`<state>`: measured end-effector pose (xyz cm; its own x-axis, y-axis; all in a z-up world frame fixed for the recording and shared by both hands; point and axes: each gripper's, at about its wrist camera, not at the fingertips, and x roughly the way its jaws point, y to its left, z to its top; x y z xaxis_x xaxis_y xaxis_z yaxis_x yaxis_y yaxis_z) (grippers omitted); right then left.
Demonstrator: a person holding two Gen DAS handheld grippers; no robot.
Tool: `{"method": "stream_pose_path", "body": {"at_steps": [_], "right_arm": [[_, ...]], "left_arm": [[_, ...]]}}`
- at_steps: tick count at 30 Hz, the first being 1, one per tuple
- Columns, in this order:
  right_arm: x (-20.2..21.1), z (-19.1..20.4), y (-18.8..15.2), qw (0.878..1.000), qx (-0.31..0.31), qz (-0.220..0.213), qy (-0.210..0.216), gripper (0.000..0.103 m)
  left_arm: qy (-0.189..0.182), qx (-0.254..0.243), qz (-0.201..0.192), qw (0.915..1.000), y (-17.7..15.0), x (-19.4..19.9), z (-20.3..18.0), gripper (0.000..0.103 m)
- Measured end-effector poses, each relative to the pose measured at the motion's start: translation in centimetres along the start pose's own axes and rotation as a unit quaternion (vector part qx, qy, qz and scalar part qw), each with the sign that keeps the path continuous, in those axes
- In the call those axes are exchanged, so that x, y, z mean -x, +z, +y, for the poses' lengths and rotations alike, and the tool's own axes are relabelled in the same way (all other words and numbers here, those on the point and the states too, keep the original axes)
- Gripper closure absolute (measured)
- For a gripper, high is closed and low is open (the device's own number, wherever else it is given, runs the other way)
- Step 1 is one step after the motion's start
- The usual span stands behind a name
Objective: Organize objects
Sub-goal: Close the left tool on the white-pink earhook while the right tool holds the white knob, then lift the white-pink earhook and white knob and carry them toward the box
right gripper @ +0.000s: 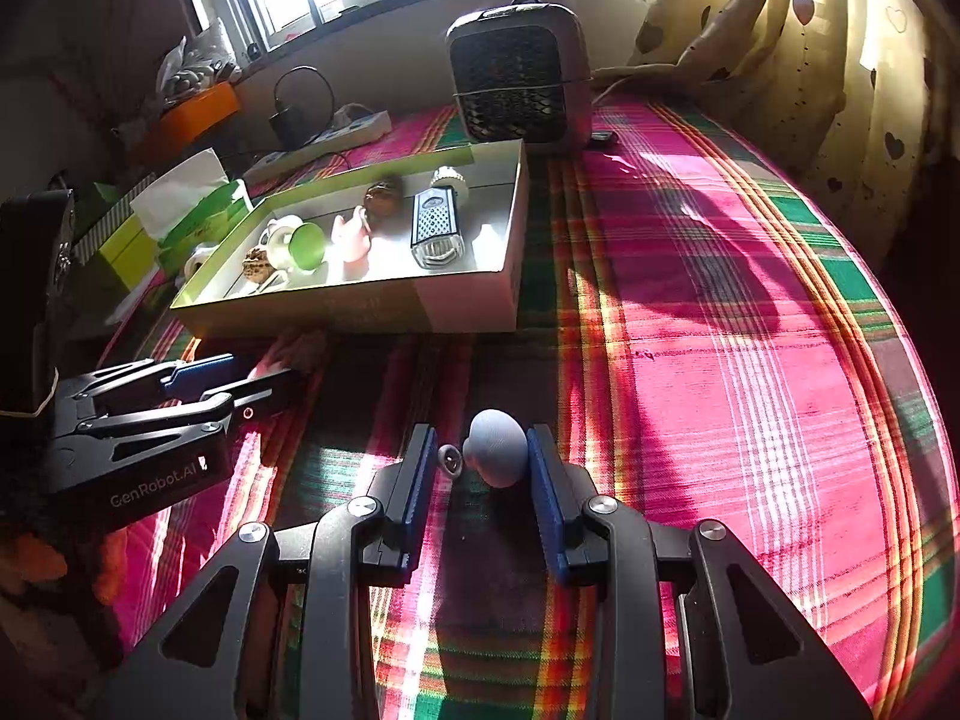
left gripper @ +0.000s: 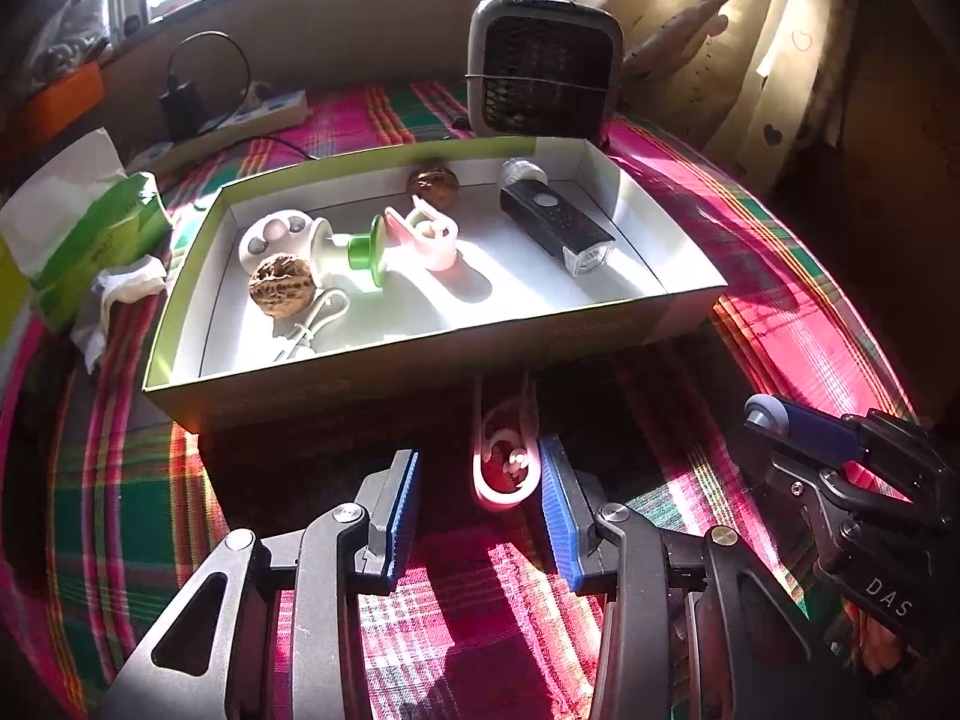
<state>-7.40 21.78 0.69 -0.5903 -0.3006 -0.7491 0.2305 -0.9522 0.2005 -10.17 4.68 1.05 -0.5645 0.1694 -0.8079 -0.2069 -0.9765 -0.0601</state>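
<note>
Left wrist: pink clip [left gripper: 504, 468] between fingers

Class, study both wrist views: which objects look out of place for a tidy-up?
Two items lie on the plaid cloth outside the cardboard box: a pink plastic clip between the left gripper fingers, and a grey rounded object between the right gripper fingers.

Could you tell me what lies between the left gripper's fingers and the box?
A pink clip on the plaid cloth, just short of the box; the left wrist view shows it.
</note>
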Motion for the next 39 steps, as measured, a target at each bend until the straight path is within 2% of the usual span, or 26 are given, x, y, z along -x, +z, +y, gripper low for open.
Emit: {"method": "stream_pose_path", "body": {"at_steps": [5, 39], "right_arm": [[-0.04, 0.0, 0.05, 1.0, 0.0, 0.0, -0.001, 0.071], [-0.08, -0.05, 0.08, 1.0, 0.002, 0.0, -0.006, 0.071]], "left_arm": [[-0.004, -0.003, -0.002, 1.0, -0.13, 0.07, -0.08, 0.083], [-0.022, -0.001, -0.01, 0.9997, -0.41, 0.41, 0.4, 0.084]]}}
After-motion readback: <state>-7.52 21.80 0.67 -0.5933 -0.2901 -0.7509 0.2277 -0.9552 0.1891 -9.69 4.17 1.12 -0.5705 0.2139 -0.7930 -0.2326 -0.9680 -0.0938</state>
